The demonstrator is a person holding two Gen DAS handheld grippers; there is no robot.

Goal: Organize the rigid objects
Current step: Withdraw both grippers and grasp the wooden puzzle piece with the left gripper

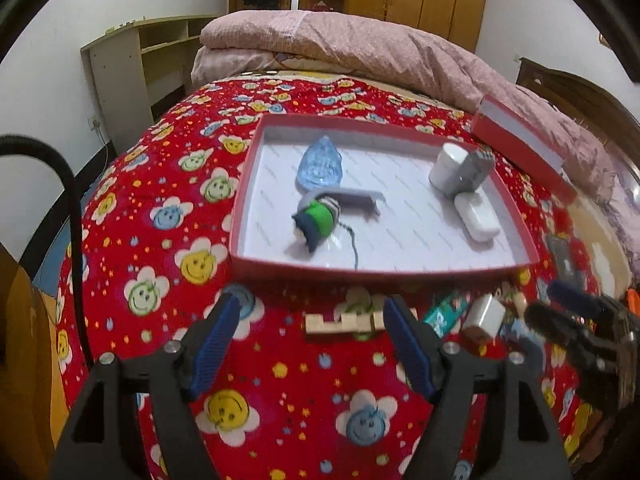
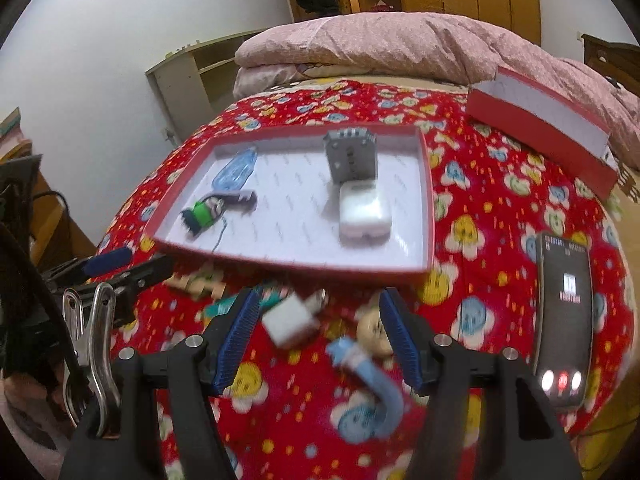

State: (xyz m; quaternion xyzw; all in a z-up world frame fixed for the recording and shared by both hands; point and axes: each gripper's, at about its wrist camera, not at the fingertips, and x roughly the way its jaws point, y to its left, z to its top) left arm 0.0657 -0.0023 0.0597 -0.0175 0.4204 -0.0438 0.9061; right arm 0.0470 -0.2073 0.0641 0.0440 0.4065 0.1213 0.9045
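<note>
A red box tray (image 1: pixel 248 184) (image 2: pixel 424 200) lies on the red flowered blanket. It holds a blue drop-shaped piece (image 1: pixel 320 164), a green toy (image 1: pixel 318 220), a grey bar (image 1: pixel 352 198), a white cylinder (image 1: pixel 448 164), a grey block (image 2: pixel 352 156) and a white case (image 2: pixel 364 208). In front of the tray lie a wooden puzzle piece (image 1: pixel 344 322), a teal pack (image 1: pixel 444 314), a white cube charger (image 2: pixel 290 320) and a blue curved piece (image 2: pixel 372 384). My left gripper (image 1: pixel 310 344) is open, empty, just before the wooden piece. My right gripper (image 2: pixel 316 340) is open around the charger.
A black phone (image 2: pixel 564 312) lies on the blanket at the right. The box lid (image 2: pixel 540 128) leans at the back right against a pink quilt (image 1: pixel 360 44). A wooden shelf (image 1: pixel 140 68) stands by the left wall.
</note>
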